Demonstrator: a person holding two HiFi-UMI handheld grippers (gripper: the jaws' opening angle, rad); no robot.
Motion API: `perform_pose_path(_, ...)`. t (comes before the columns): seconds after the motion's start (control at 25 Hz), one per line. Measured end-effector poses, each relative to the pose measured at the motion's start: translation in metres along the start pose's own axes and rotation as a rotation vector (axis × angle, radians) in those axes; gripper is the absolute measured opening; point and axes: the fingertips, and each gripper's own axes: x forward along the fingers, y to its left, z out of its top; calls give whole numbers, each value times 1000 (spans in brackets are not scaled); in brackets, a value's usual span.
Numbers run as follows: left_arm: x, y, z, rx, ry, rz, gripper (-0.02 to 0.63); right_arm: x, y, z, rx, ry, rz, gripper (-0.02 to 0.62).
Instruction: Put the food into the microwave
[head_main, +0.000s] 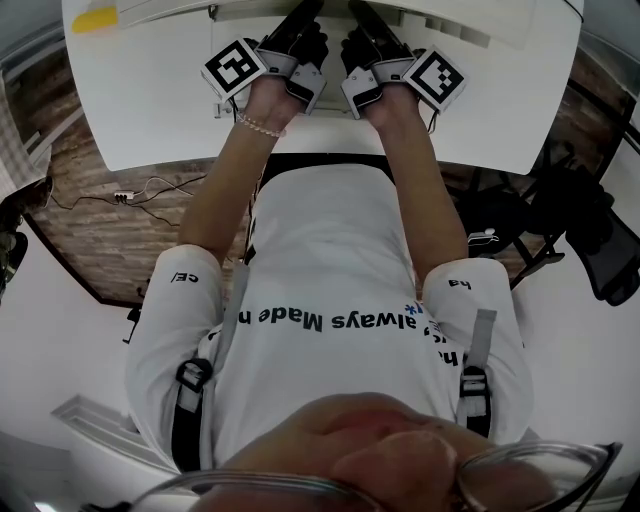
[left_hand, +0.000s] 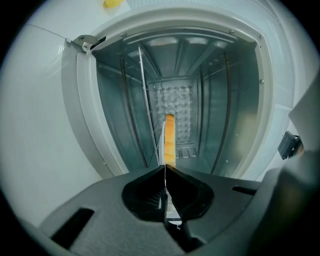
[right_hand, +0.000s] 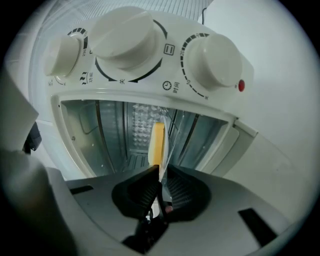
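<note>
A thin white plate (left_hand: 163, 145) carrying a strip of orange-yellow food (left_hand: 170, 137) is seen edge-on, reaching into the open cavity of a white microwave (left_hand: 105, 100). My left gripper (left_hand: 165, 172) is shut on the plate's near rim. In the right gripper view the same plate (right_hand: 165, 150) and food (right_hand: 157, 142) stick out from my right gripper (right_hand: 160, 175), also shut on the rim. From the head view both grippers, left (head_main: 298, 35) and right (head_main: 368, 35), sit side by side at the microwave's front; the plate is hidden there.
The microwave (right_hand: 150, 85) has three white knobs, the middle knob (right_hand: 127, 35) largest, and a red lamp (right_hand: 241, 86). Inside are metal walls and wire rack guides (left_hand: 145, 100). It stands on a white table (head_main: 150, 100). A yellow item (head_main: 95, 18) lies at the far left.
</note>
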Motion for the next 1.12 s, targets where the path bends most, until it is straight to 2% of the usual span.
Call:
perform_pose_path(0.32,-3,-4,10,58,-25,40,14,-13,12,1,-61,6,15,23)
perform_pose_path(0.44,-6,-6,5,31,-28,30,14,-19,13,9,-113,14,6,23)
perform_pose_path(0.64,-11,-27,-5,57,-19,14,14,-32,34,27,-220,30,35,23)
perform_pose_path(0.68,-15,-31,-6,91,-12,19,14,-36,40,27,-248,33,43,23)
perform_pose_path(0.8,-30,-49,-6,259,14,42,14,-47,59,27,-346,41,56,21)
perform_pose_path(0.96,-51,-93,-12,480,30,17,14,-68,88,19,-481,47,83,21)
perform_pose_path(1.12,-54,-127,-16,602,32,-18,14,-84,116,21,-653,50,97,21)
